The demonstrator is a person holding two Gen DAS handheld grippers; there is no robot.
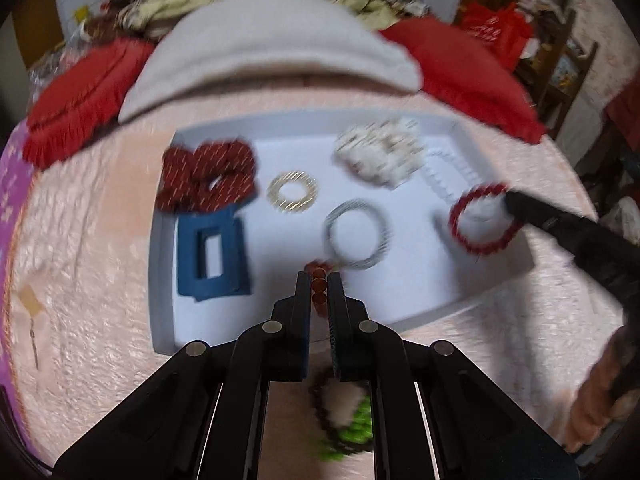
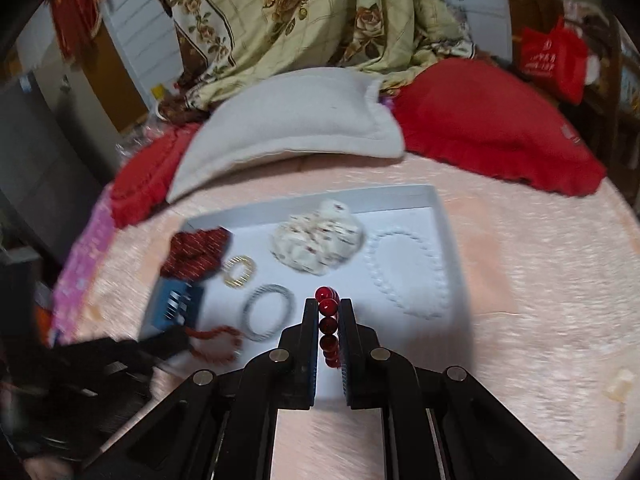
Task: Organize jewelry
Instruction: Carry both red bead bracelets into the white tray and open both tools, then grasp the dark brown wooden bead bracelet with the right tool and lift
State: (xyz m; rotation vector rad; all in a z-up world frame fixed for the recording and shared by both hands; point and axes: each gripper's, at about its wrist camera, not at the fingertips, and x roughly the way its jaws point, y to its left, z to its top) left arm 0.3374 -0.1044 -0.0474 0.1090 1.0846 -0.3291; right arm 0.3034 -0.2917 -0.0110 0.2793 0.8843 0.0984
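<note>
Pinching round glossy beads: left hand-held gripper (image 1: 319,280) amber bracelet (image 1: 319,286), right hand-held gripper (image 2: 329,308) red bracelet (image 2: 328,320).

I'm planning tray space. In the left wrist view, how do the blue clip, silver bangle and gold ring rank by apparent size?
Largest to smallest:
1. blue clip
2. silver bangle, not far behind the clip, so that order is unsure
3. gold ring, clearly smallest, though it lies slightly farther from the camera.
</note>
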